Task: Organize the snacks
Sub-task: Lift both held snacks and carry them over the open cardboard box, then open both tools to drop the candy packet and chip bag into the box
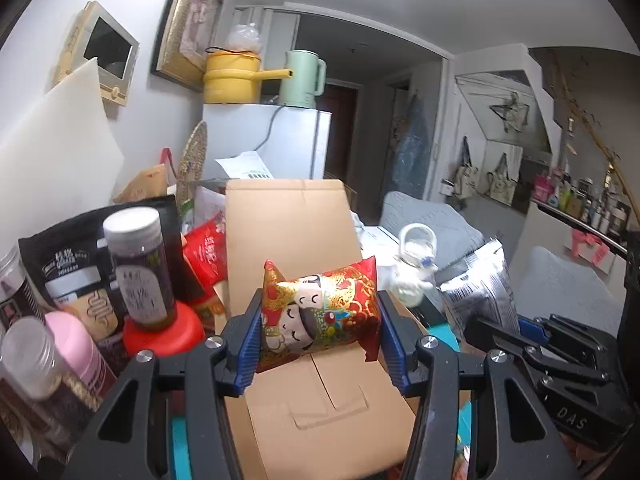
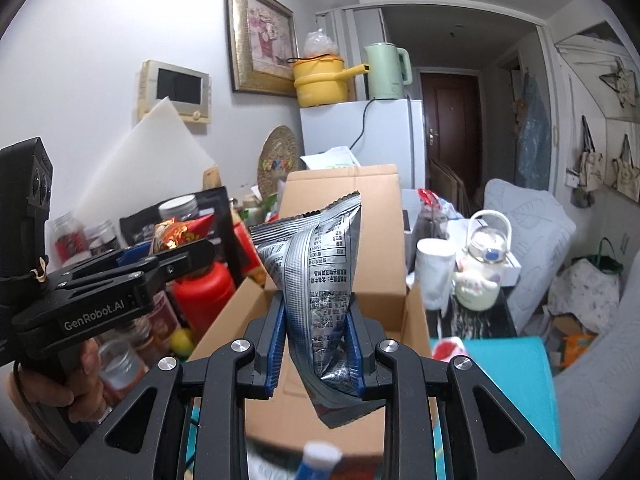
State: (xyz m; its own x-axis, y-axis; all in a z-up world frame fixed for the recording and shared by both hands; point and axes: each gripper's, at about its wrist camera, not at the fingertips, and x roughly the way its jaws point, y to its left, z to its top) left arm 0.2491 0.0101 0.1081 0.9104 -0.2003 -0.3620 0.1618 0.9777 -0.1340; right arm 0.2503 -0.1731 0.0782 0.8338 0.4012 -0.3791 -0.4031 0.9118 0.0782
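Observation:
My left gripper (image 1: 318,320) is shut on a red and gold snack packet (image 1: 320,312) with cartoon figures, held above the open cardboard box (image 1: 288,240). The packet also shows in the right wrist view (image 2: 180,234), with the left gripper (image 2: 160,260) at the left there. My right gripper (image 2: 316,332) is shut on a silver snack bag (image 2: 316,280), held upright over the same box (image 2: 376,240). The silver bag (image 1: 476,292) and the right gripper (image 1: 516,332) show at the right of the left wrist view.
Left of the box stand a red bottle (image 1: 160,332), a dark jar with a white lid (image 1: 136,264), a pink bottle (image 1: 80,344) and a black pouch (image 1: 68,264). A white teapot (image 2: 484,264) and a cup (image 2: 434,272) stand to the right. A white fridge (image 2: 380,136) is behind.

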